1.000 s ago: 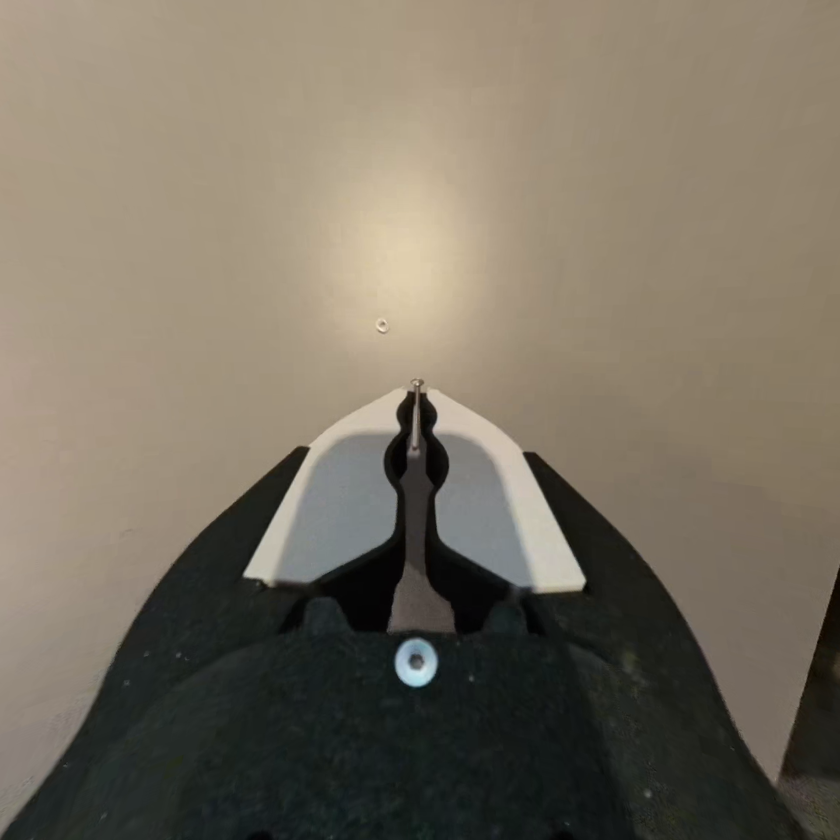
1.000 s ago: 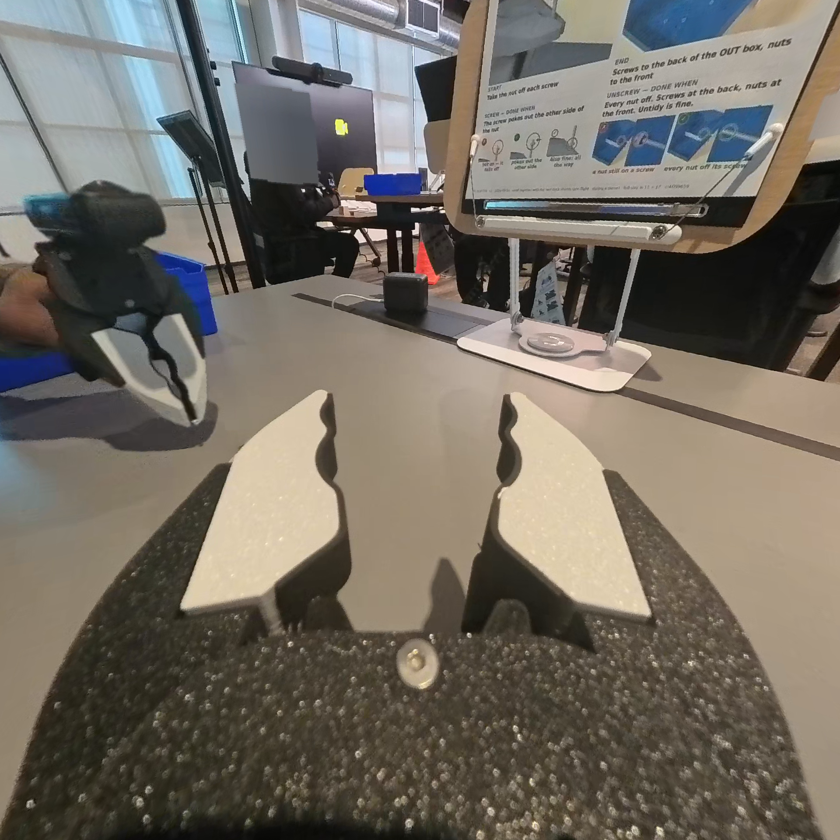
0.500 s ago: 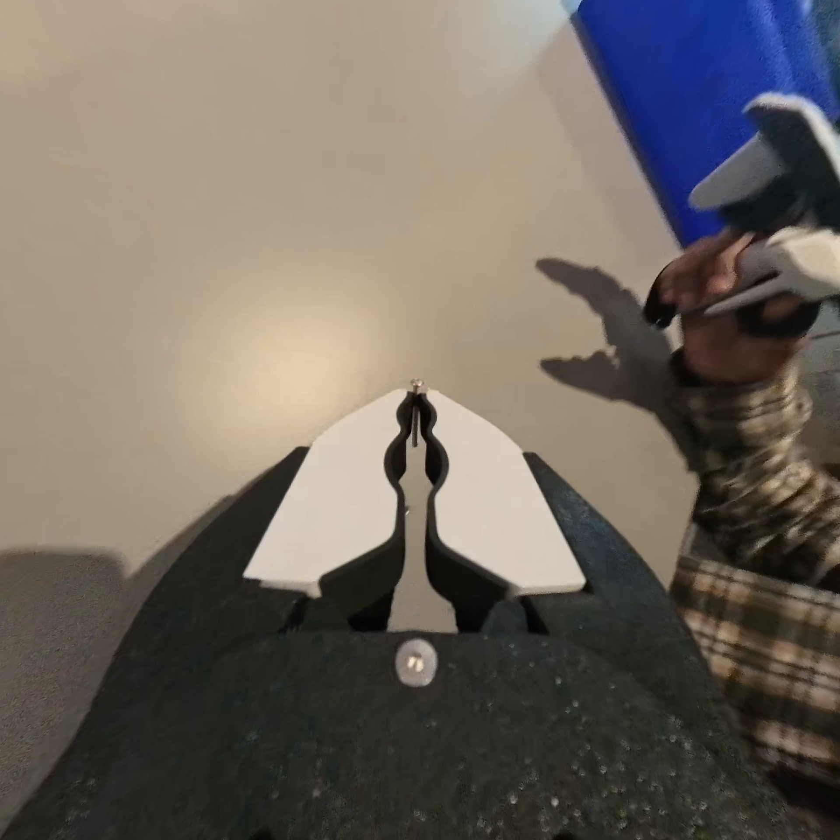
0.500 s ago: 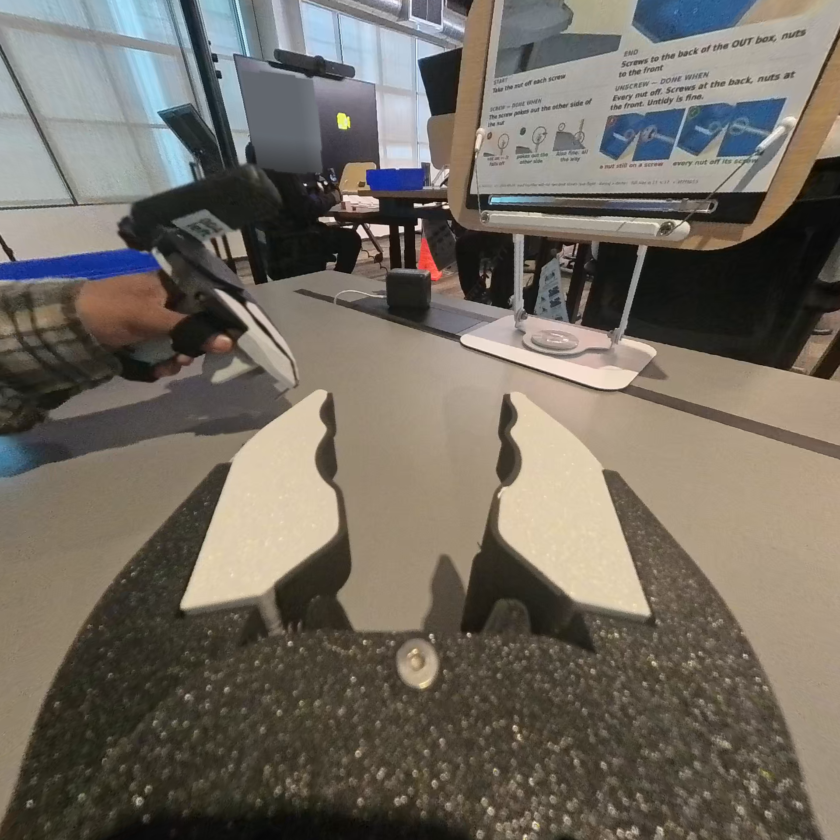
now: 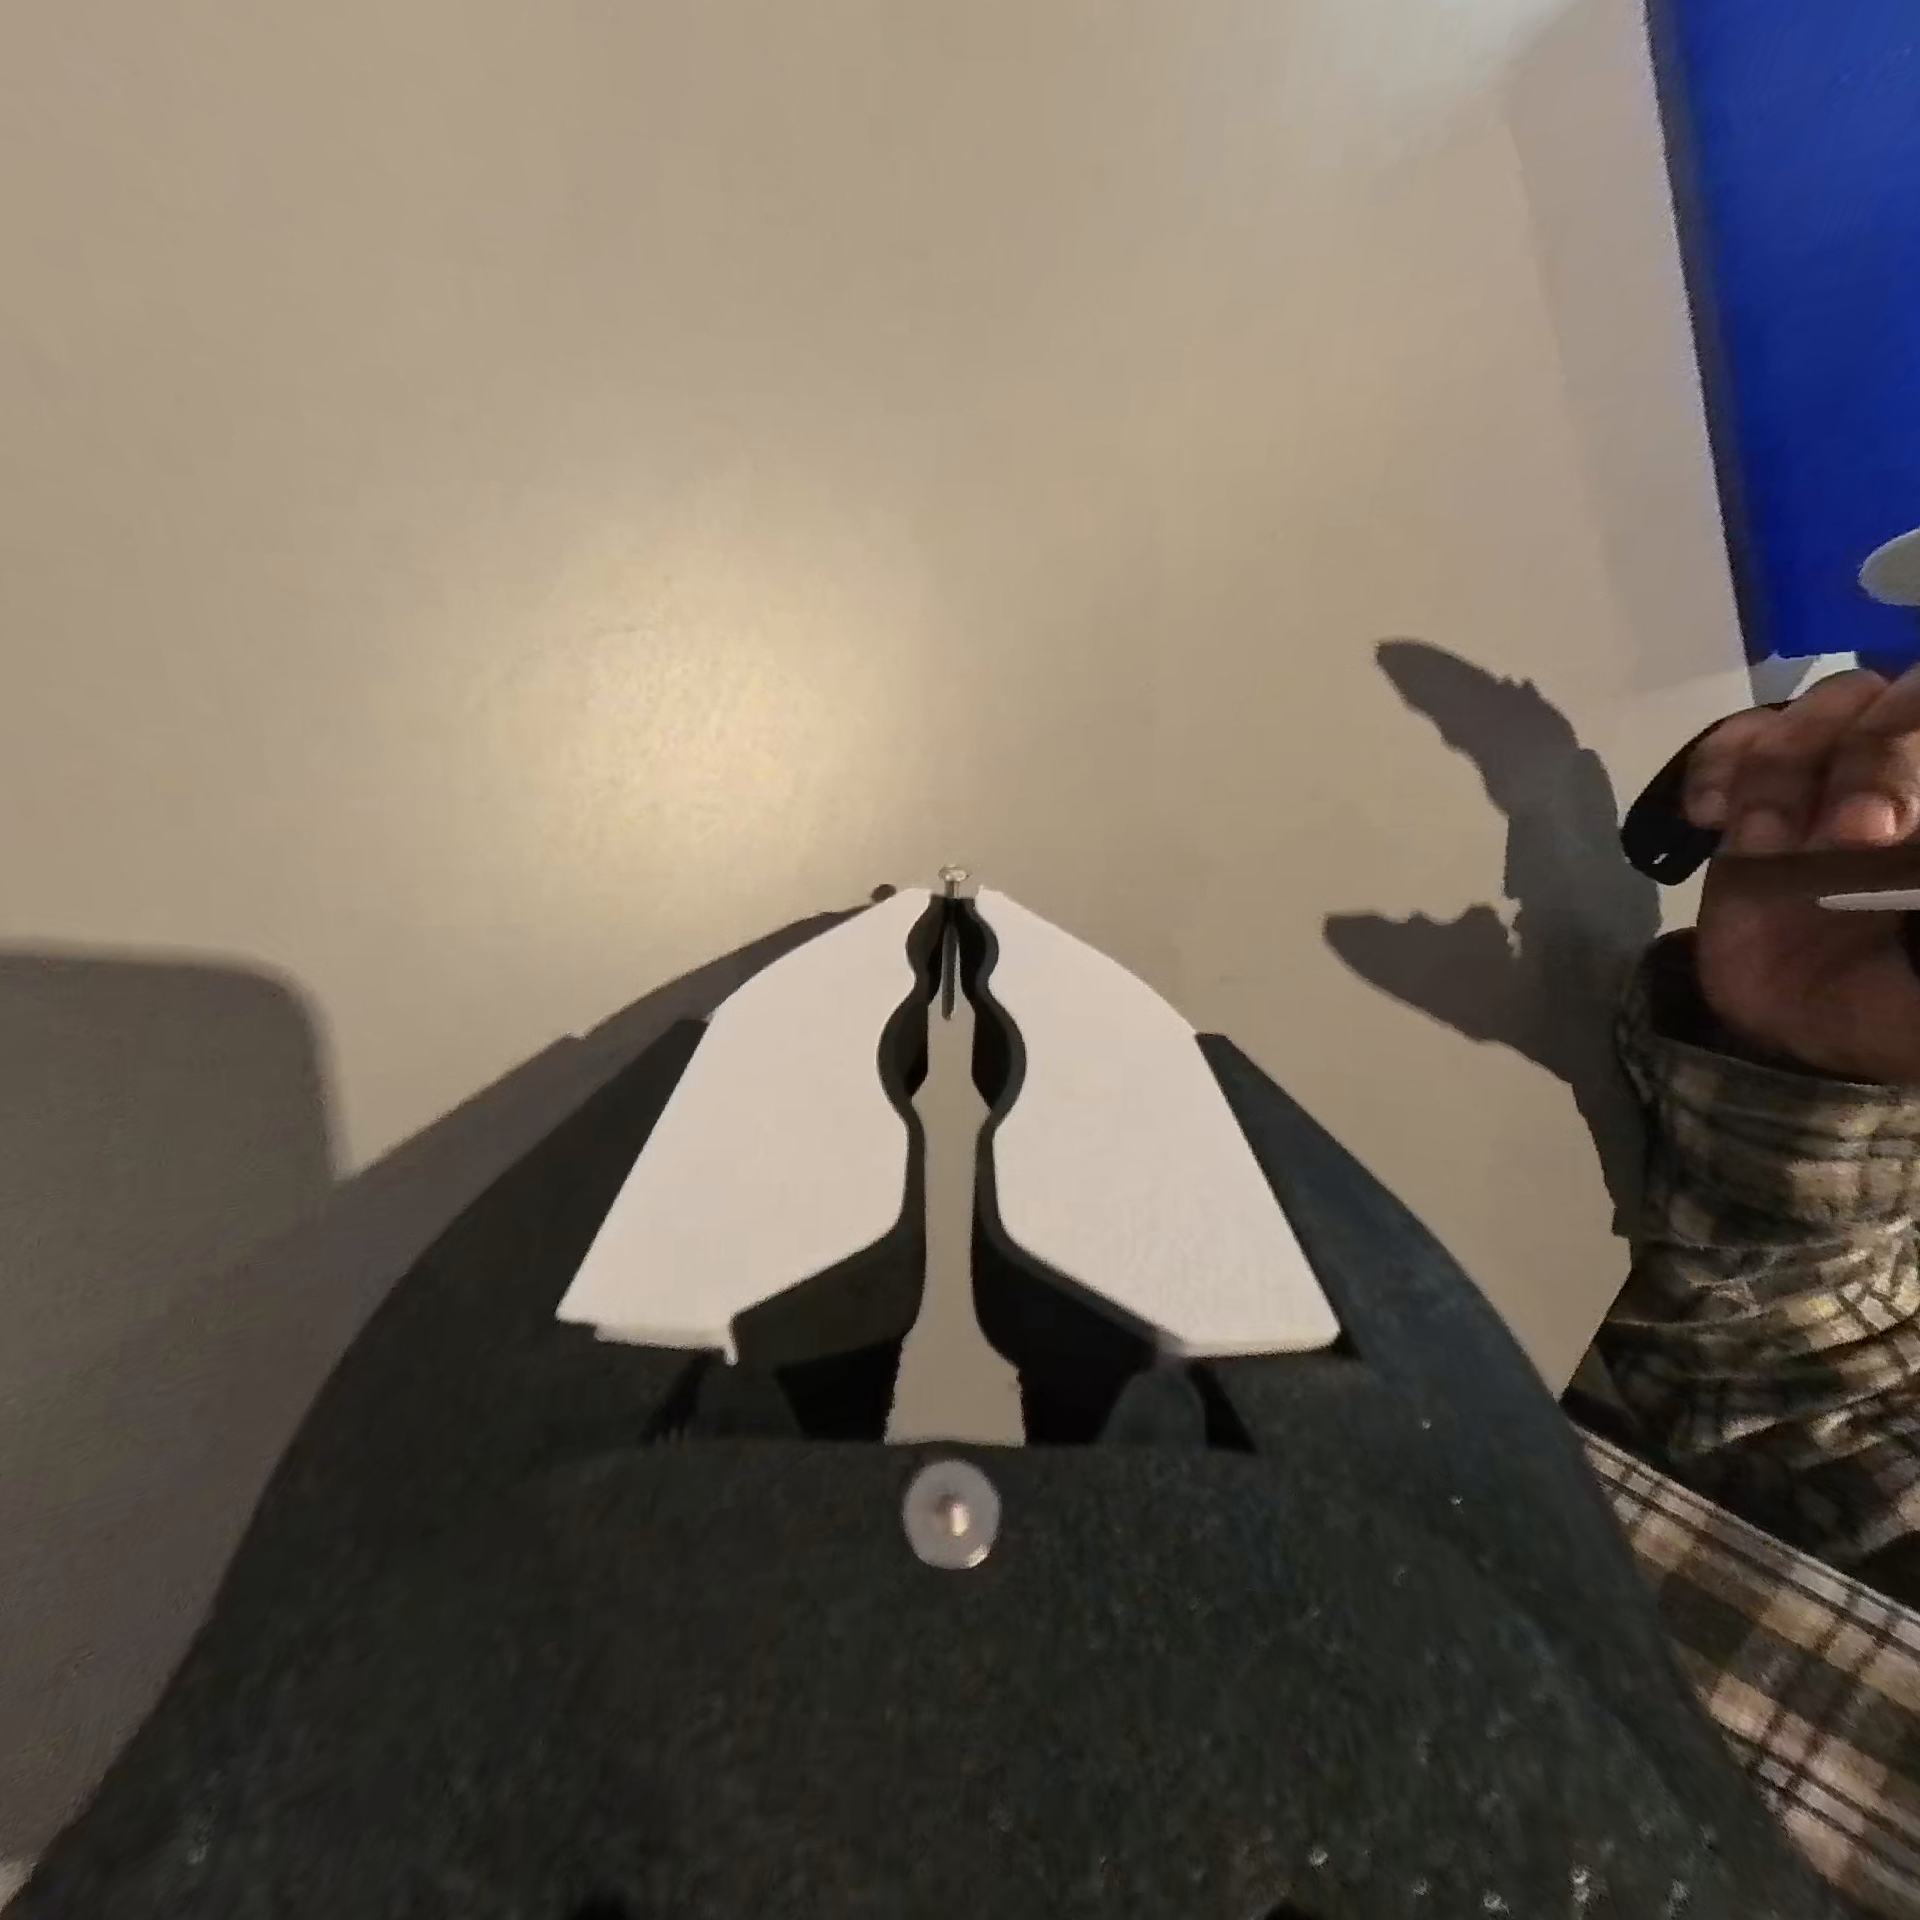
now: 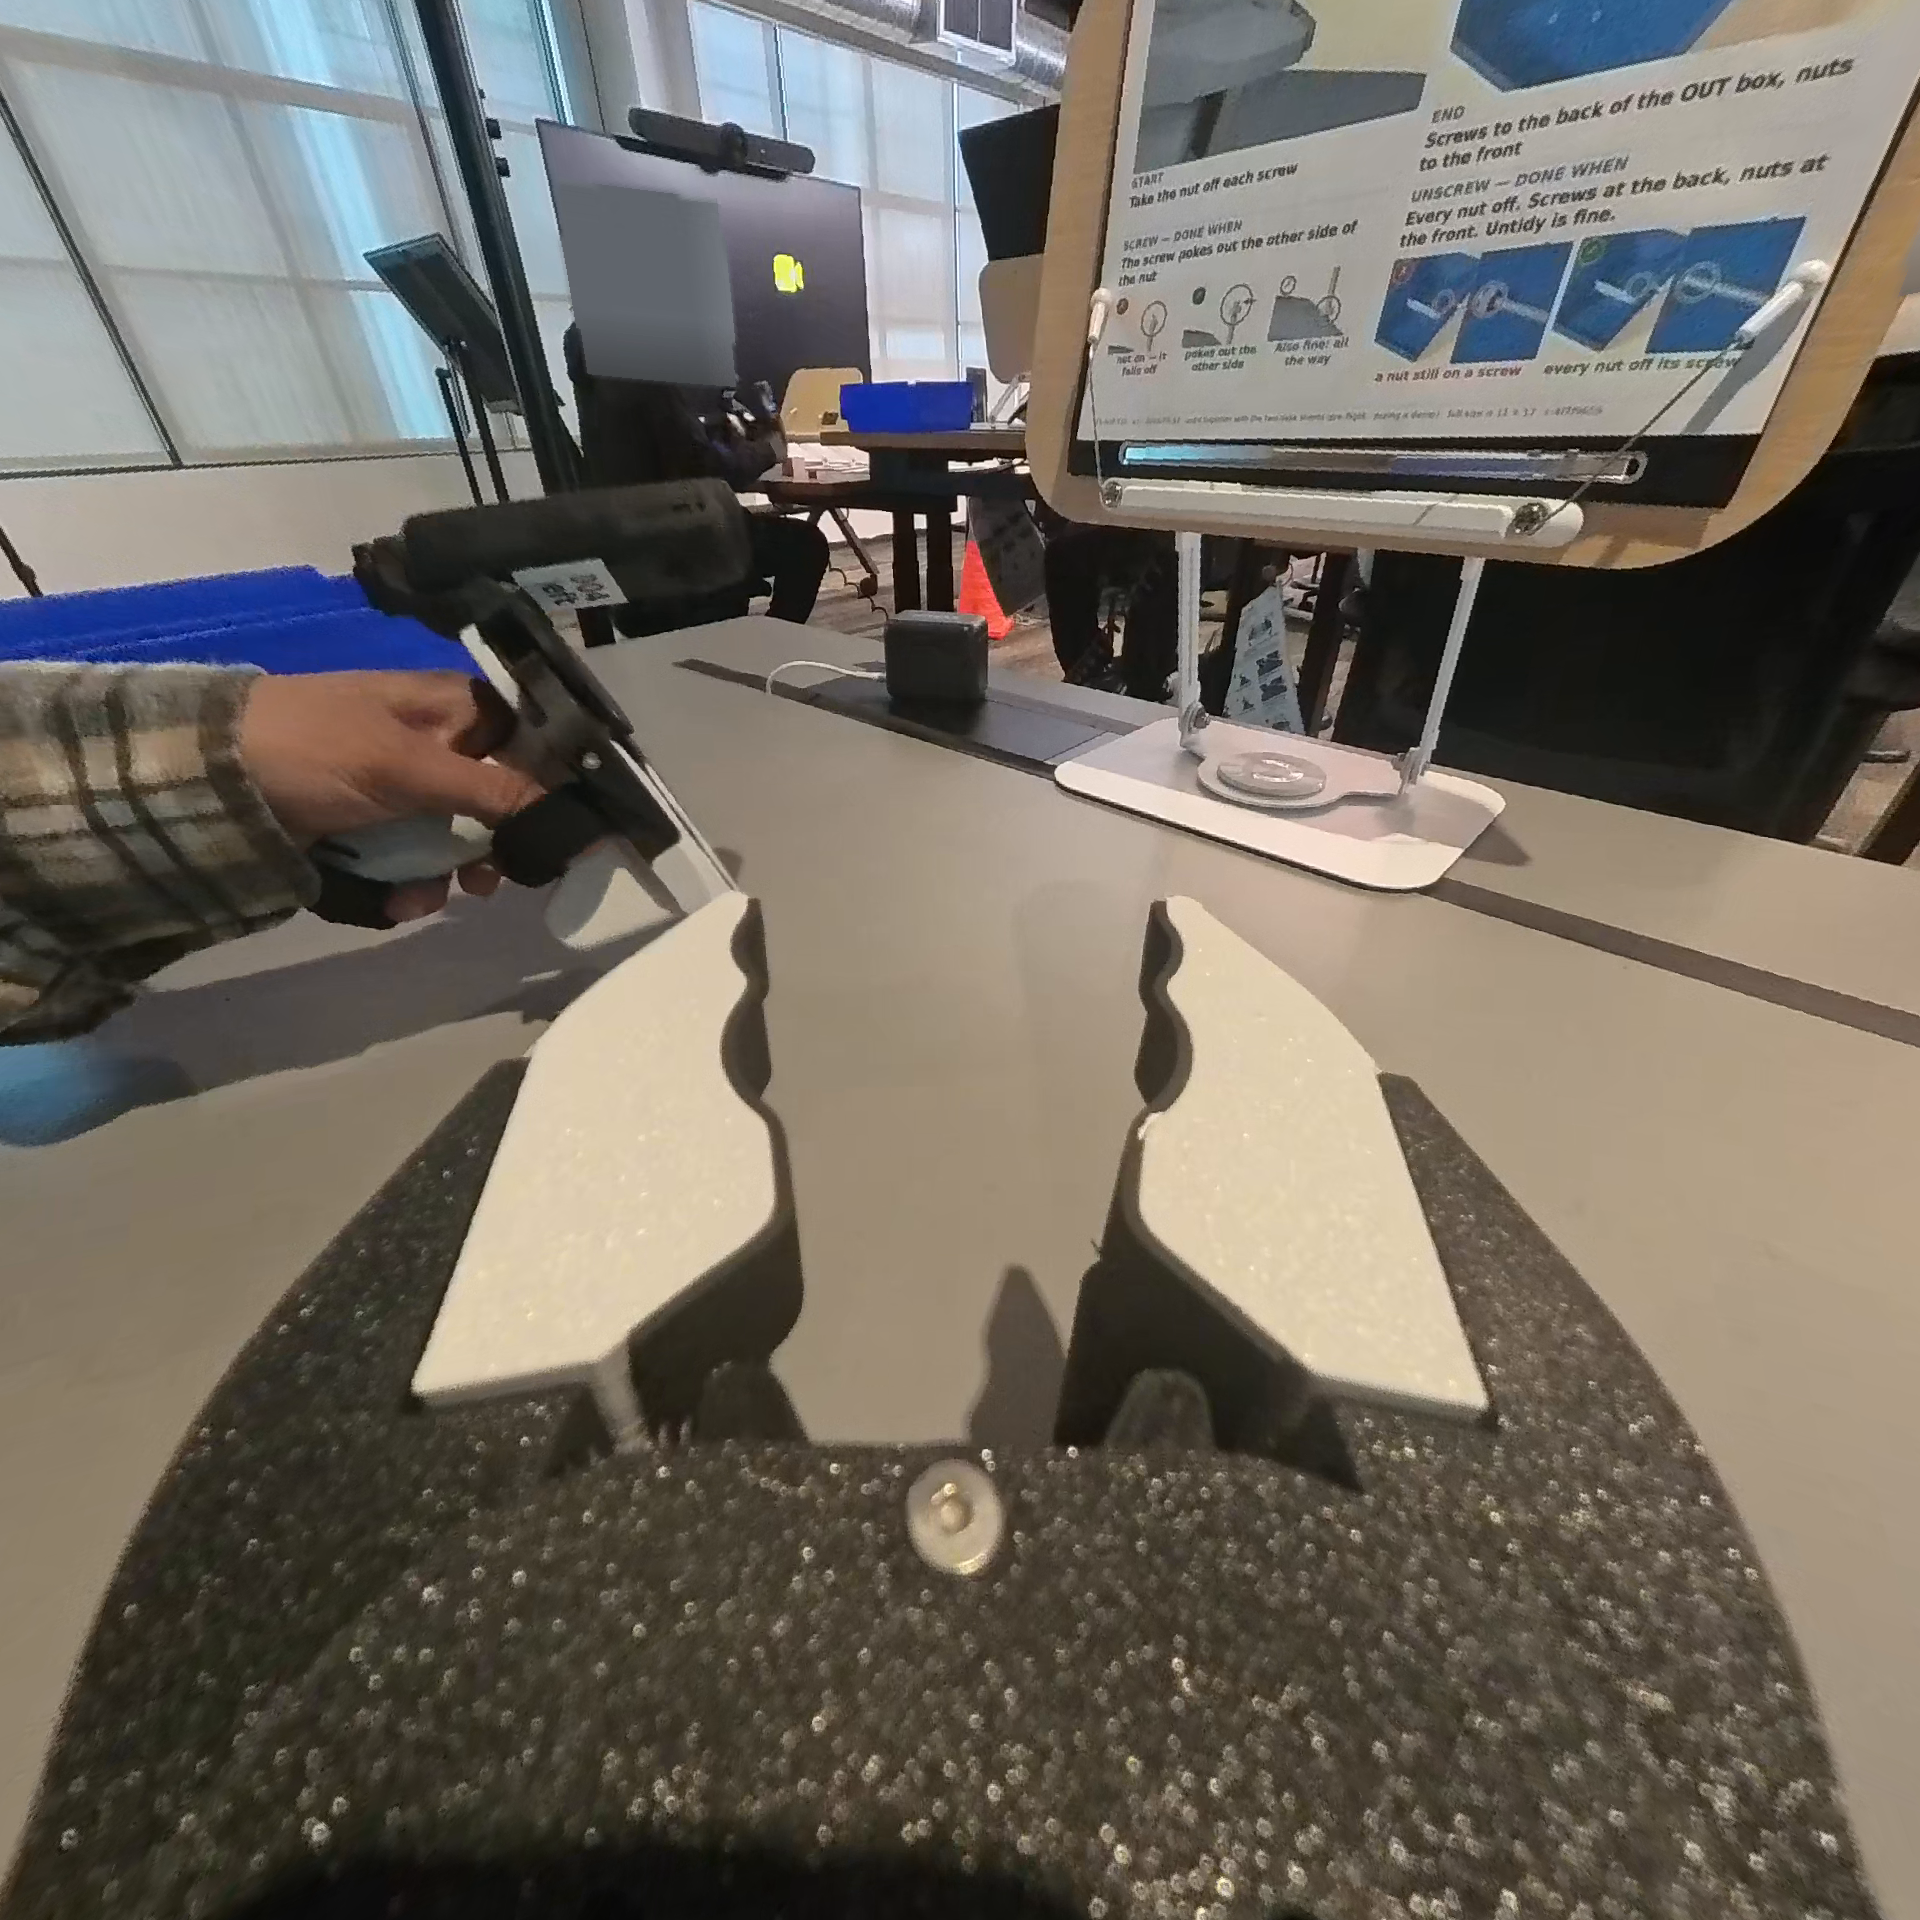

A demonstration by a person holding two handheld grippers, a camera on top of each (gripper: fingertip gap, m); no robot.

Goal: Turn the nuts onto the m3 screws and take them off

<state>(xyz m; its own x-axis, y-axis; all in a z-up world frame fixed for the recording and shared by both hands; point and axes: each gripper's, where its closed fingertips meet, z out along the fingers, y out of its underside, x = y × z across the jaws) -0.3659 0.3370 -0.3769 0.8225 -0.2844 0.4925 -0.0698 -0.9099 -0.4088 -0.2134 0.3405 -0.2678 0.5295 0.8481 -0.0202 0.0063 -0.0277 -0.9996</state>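
Left wrist view: the left tool (image 5: 952, 902) has its two white fingers (image 5: 790, 1122) closed on one thin m3 screw (image 5: 950, 951), which lies along the slot between them with its head at the fingertips, pointing toward the pale counter (image 5: 520, 520) beyond. No nut can be made out on the screw. To the right of the screw, one hand (image 5: 1808, 894) in a plaid sleeve (image 5: 1766, 1247) holds the other tool, only partly in frame at the edge; one blue bin (image 5: 1808, 312) stands beyond that hand.

Right wrist view: the right tool (image 6: 951, 935) has its two white fingers (image 6: 623, 1174) spread wide apart, with nothing between them, above the grey counter (image 6: 935, 1039). This view alone shows the left tool from the side (image 6: 665, 883), just left of the right tool's left fingertip, gripped by one hand (image 6: 374, 758); the screw is too small to tell here. Beyond the right tool stand one instruction board (image 6: 1455, 260) on a white stand (image 6: 1278, 800) and one small black box (image 6: 935, 670).
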